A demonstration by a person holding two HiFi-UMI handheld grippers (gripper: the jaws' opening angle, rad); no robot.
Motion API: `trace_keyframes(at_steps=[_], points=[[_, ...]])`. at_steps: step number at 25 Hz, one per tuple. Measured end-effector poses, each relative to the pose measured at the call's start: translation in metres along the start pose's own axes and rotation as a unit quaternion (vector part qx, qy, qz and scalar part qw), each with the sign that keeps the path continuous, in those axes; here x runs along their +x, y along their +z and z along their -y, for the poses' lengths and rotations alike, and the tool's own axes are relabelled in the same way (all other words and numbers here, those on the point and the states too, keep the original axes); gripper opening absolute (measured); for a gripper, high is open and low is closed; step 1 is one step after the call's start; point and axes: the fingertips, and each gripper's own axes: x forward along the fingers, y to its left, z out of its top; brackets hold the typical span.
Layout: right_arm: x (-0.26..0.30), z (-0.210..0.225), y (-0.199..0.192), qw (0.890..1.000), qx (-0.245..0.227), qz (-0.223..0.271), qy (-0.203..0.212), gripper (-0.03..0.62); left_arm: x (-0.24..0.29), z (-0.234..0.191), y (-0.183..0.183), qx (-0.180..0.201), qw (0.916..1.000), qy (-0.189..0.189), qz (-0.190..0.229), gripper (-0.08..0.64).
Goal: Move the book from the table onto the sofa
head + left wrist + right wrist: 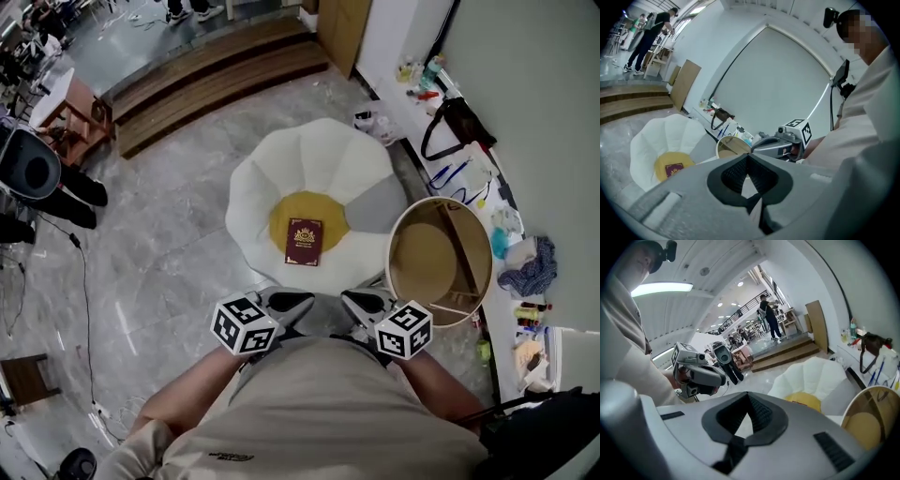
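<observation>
Head view: the left gripper [292,302] and the right gripper [359,302] are both held close against the person's torso, jaws closed with nothing in them. The book [304,242] lies flat on the yellow cushion [281,217] in the seat of the white sofa [251,187]. It is well apart from both grippers. The round counter [424,261] just beside the sofa shows a bare top.

Left gripper view: the jaws meet with nothing between the pads. Beyond them the book shows on the cushion, and the right gripper hovers near the counter's rim.

Right gripper view: these jaws are also pressed together and empty. The left gripper floats at the left, and the sofa with its cushion sits beyond; only a sliver of the book is visible there.

As I judge it, the placing step is done and the book is already on the sofa. The next move calls for little more than keeping both grippers clear of it.
</observation>
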Motion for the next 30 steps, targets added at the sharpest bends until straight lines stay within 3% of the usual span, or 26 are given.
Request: trace_keyframes(at_steps=[10,30], points=[[-0.029,-0.011,0.029,0.996,-0.08,0.026,-0.029,0.012,0.0,0.019,0.01,0.03,0.9994,-0.01,0.013,0.008],[-0.029,-0.019,0.032,0.995,-0.071,0.051,-0.056,0.012,-0.003,0.002,0.014,0.06,0.998,-0.021,0.007,0.008]])
